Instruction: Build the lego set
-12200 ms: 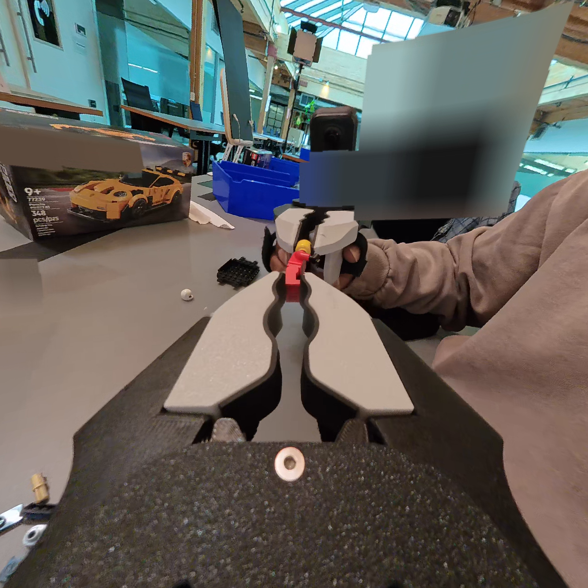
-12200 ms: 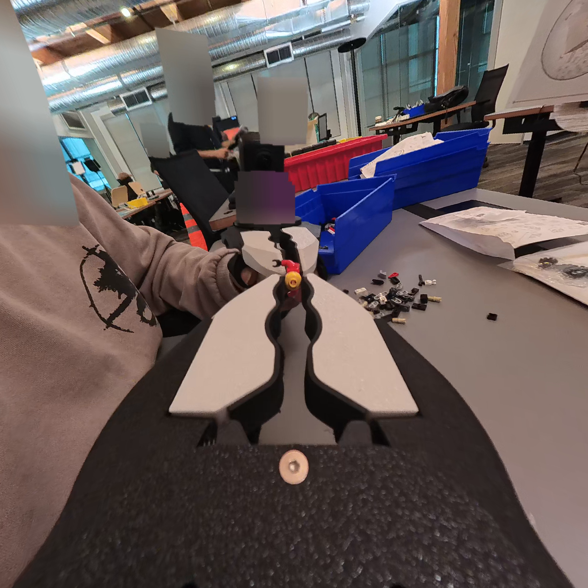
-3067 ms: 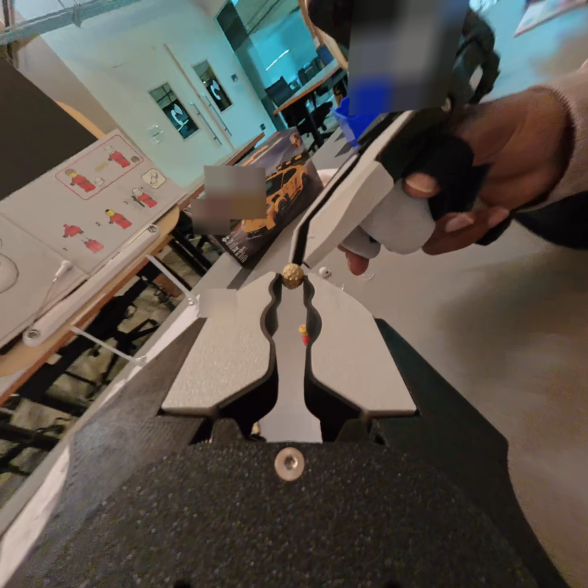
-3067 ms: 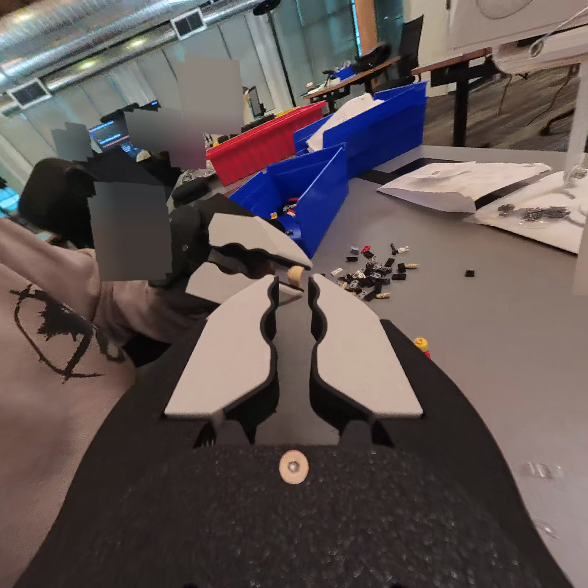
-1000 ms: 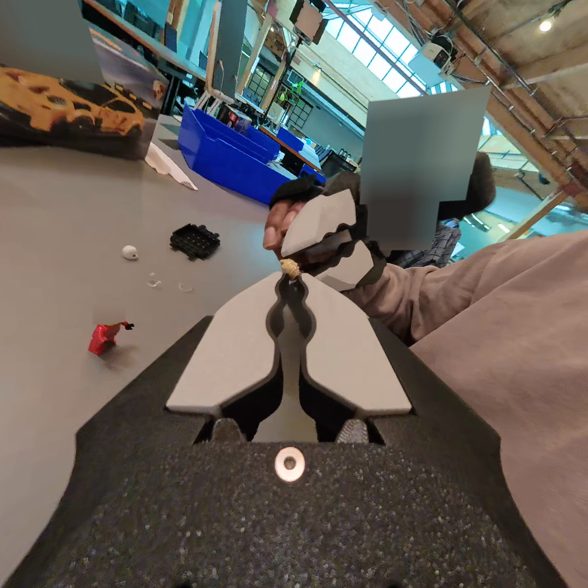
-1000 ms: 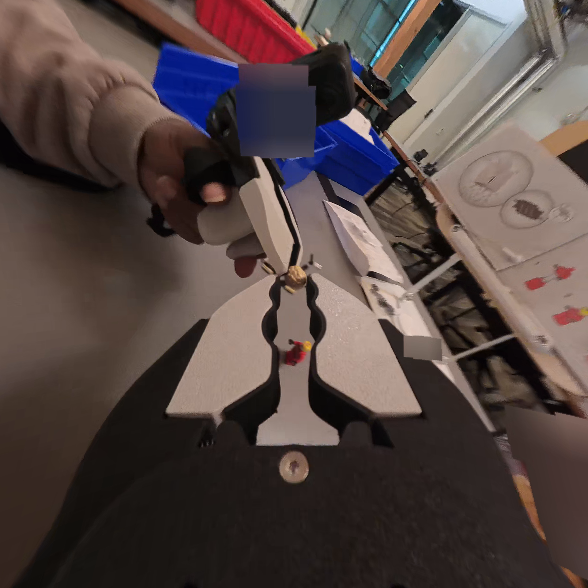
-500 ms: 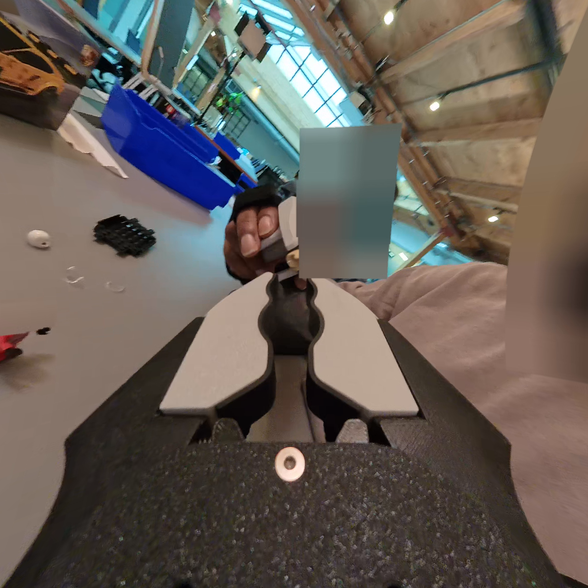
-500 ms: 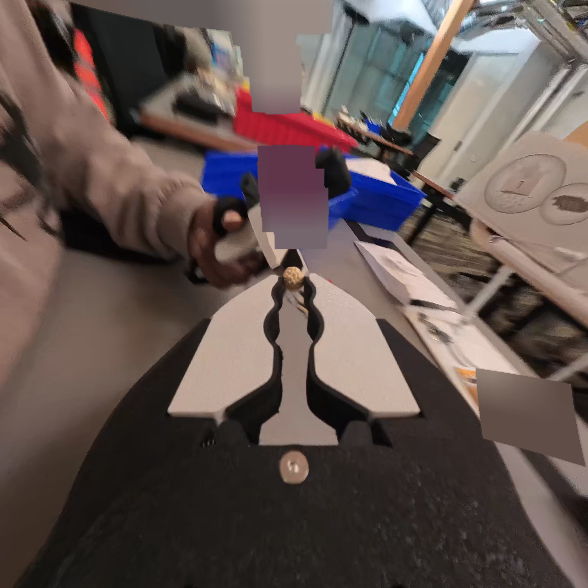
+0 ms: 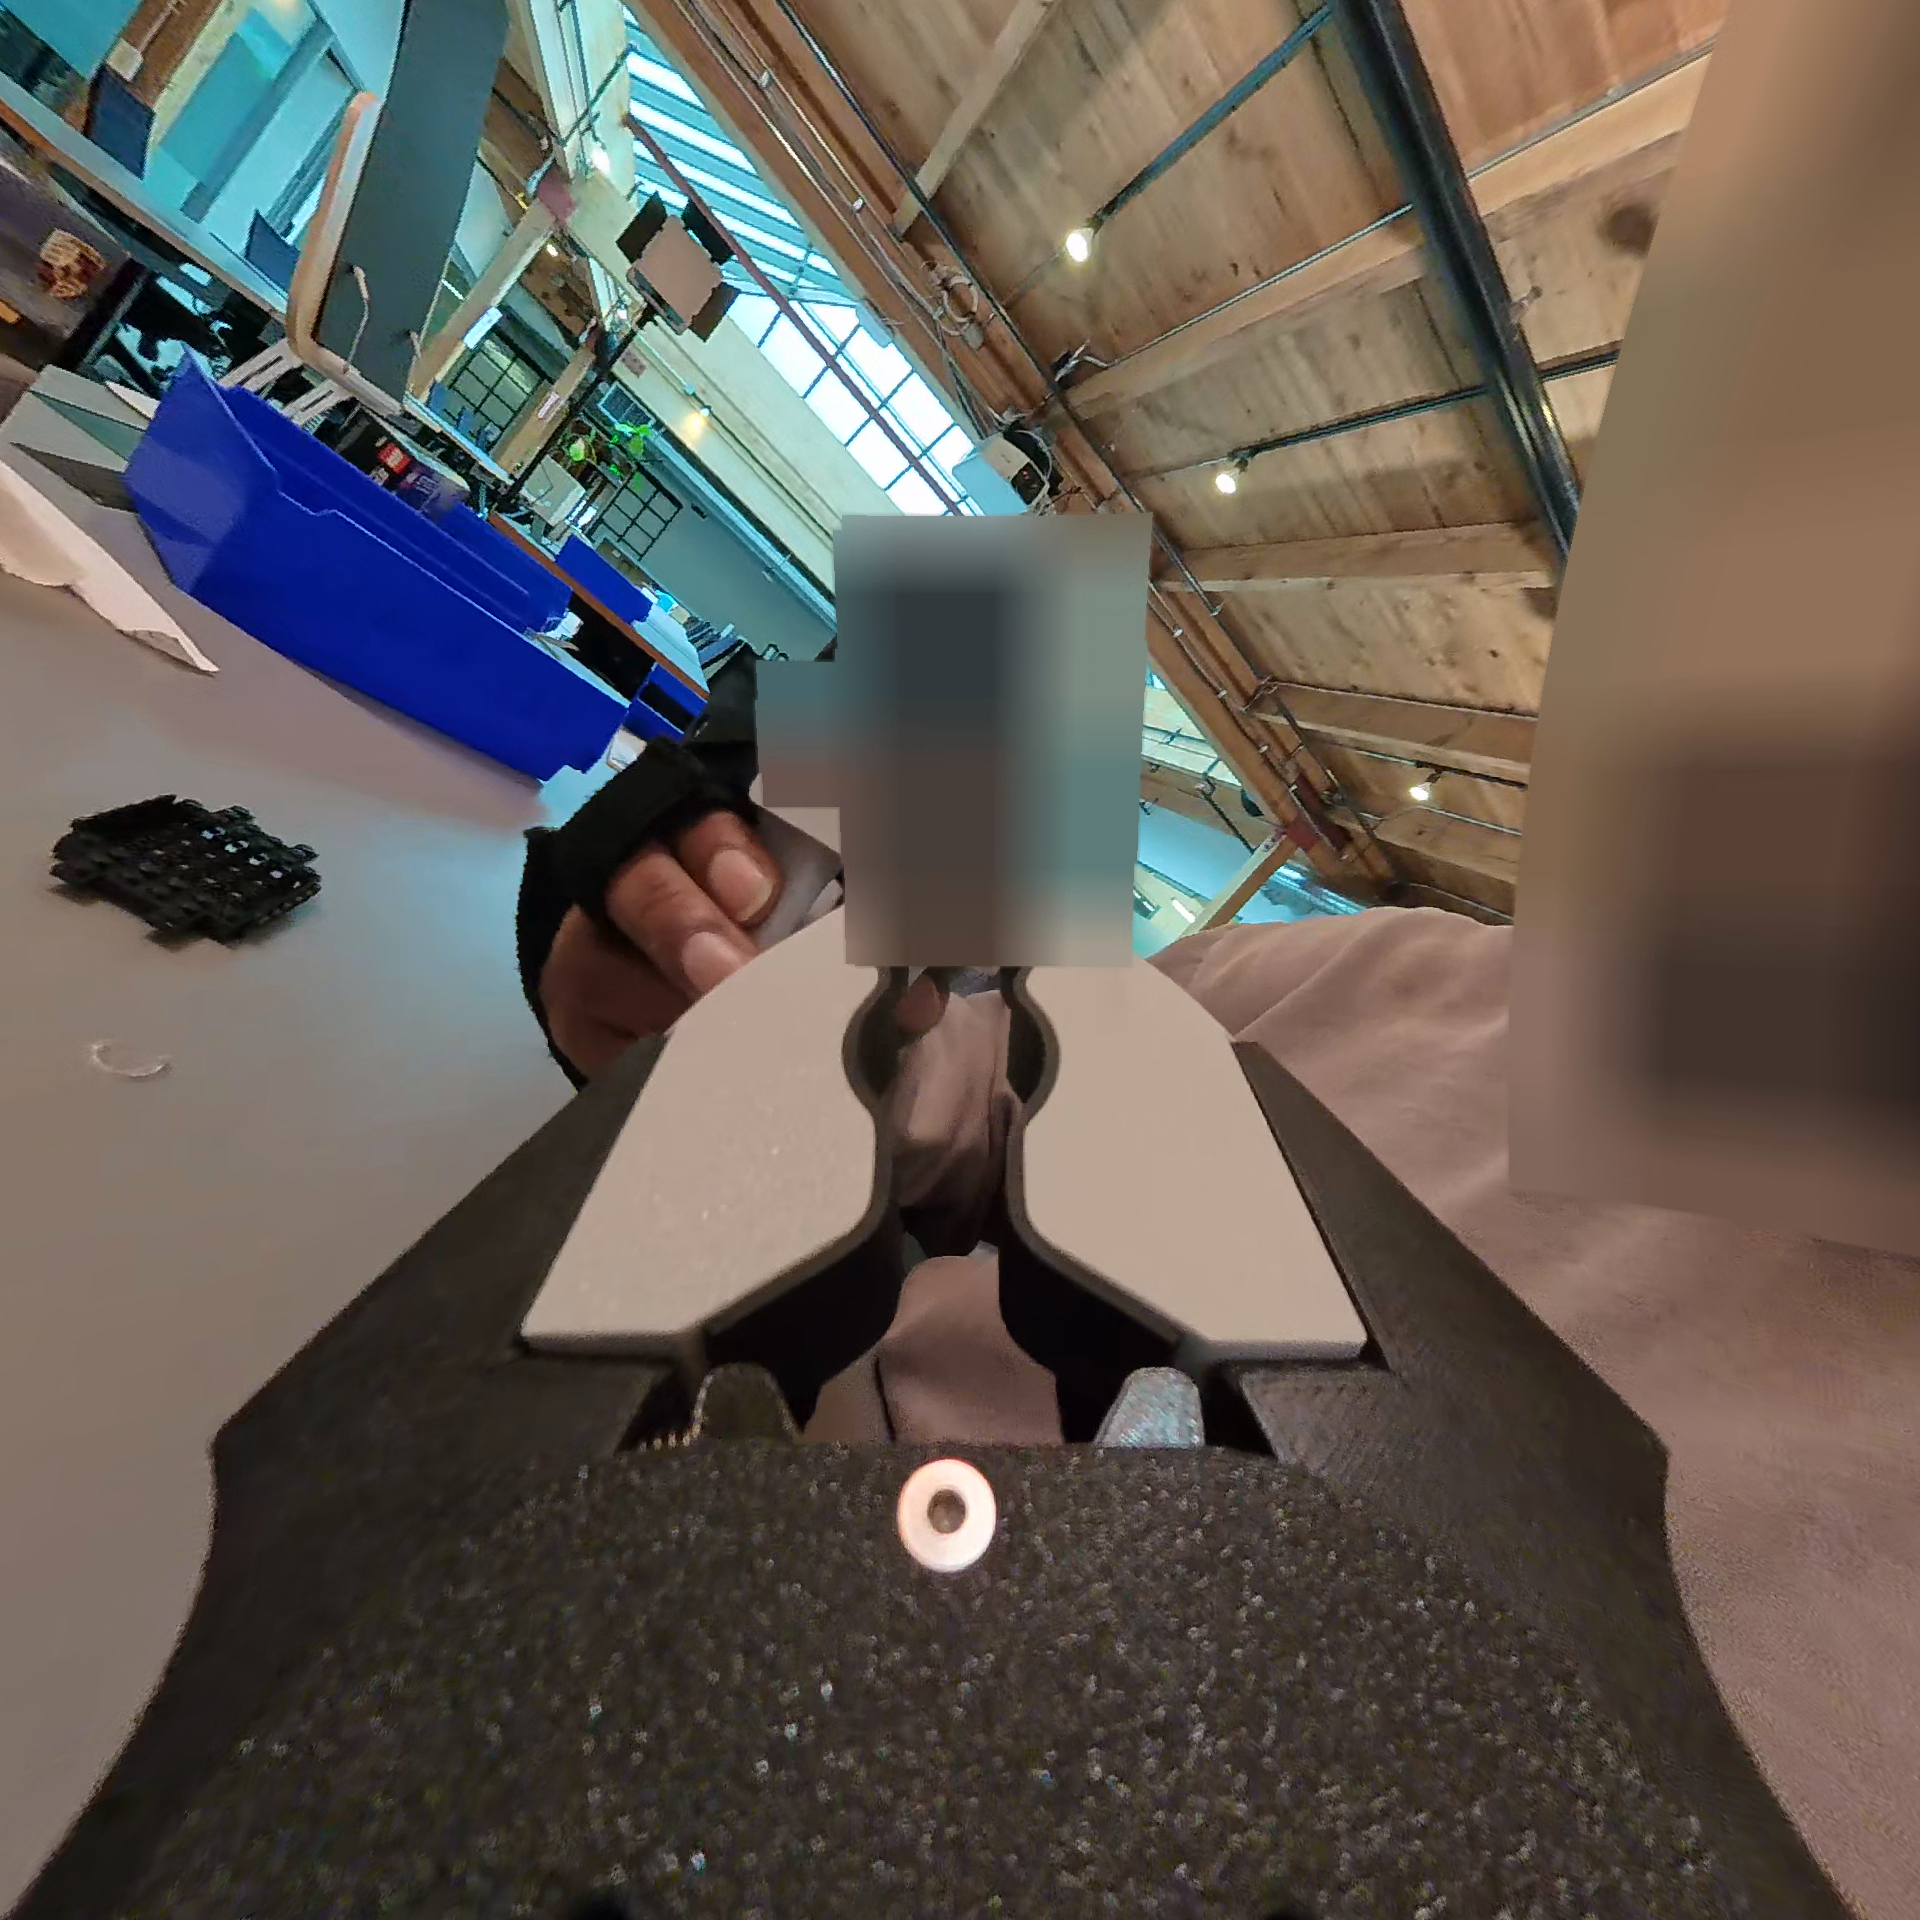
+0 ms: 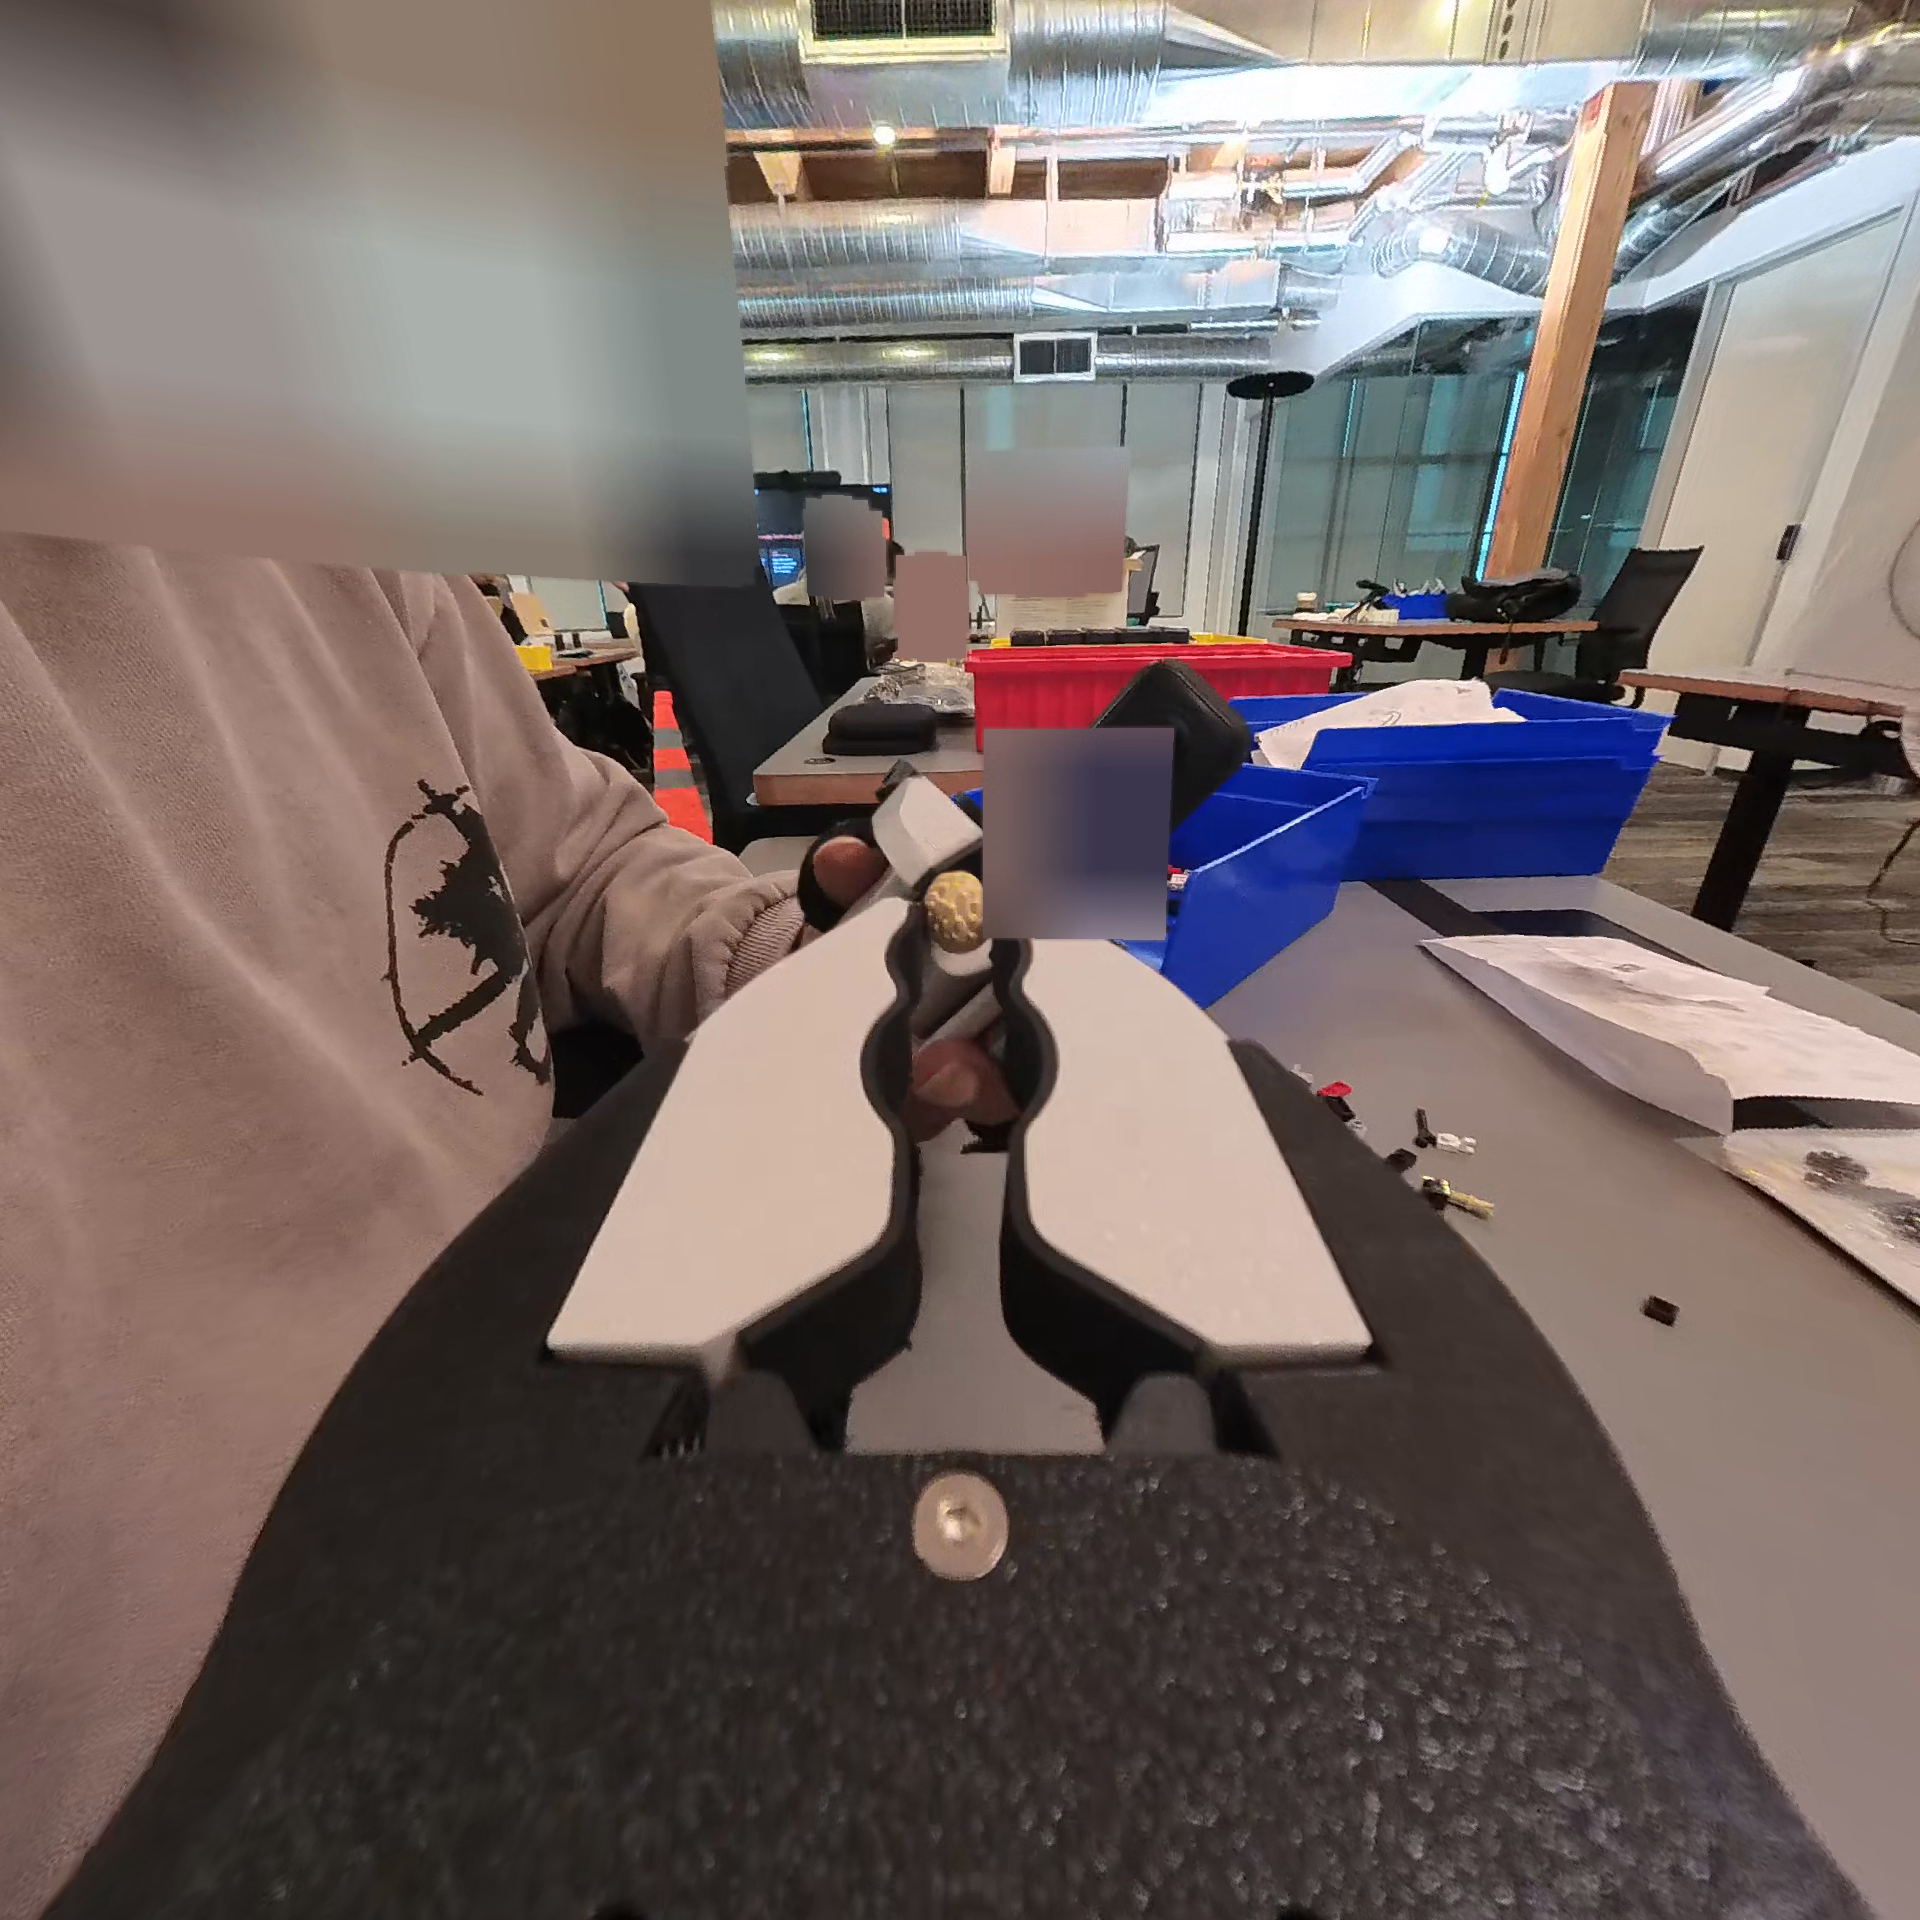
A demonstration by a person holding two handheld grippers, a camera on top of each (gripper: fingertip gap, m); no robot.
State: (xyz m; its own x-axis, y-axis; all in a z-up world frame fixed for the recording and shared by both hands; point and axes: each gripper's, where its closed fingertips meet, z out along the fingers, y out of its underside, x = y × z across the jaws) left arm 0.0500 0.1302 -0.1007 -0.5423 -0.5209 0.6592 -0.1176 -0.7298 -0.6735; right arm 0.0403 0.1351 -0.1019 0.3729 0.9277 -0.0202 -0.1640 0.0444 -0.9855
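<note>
Pinching tan studded piece [image 10: 954,909], right fingers [image 10: 790,1143]; left fingers [image 9: 748,1143] released; blue bin [image 10: 1475,790] with paper [image 10: 1382,717] beyond.

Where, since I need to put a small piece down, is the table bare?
Bare: the grey table nearer than the lone black piece, and, in the left wrist view, the stretch between the black grid plate and the blue bin. Crowded: the scattered small pieces beside the paper bags.
</note>
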